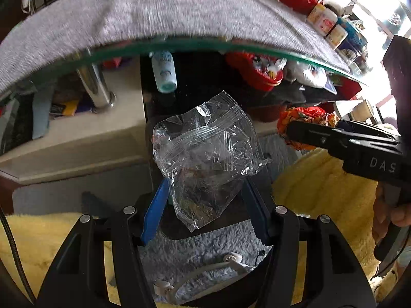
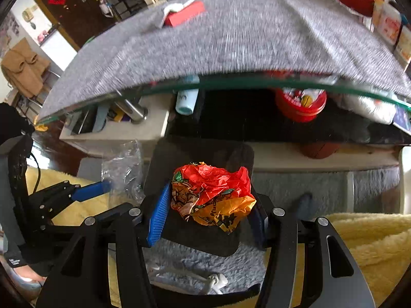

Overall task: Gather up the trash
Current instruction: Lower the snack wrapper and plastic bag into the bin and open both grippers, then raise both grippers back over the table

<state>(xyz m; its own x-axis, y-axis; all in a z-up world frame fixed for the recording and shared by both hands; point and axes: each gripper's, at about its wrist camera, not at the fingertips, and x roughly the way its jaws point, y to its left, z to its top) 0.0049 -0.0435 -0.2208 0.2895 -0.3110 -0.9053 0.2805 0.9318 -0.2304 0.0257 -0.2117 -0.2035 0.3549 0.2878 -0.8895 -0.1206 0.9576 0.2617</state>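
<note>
Wrappers sit gripped: our left hand-held gripper (image 1: 205, 202) pinches the clear plastic bag (image 1: 205, 154), our right hand-held gripper (image 2: 208, 213) clamps the crumpled orange wrapper (image 2: 213, 195), both above the dark bin (image 2: 200, 236).

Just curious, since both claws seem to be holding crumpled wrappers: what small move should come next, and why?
Probably carry both pieces to a bin. The left gripper pinches a clear wrapper, the right gripper an orange-red wrapper. Both are lifted clear of the table, and no bin is in view, so finding one seems next.
</note>
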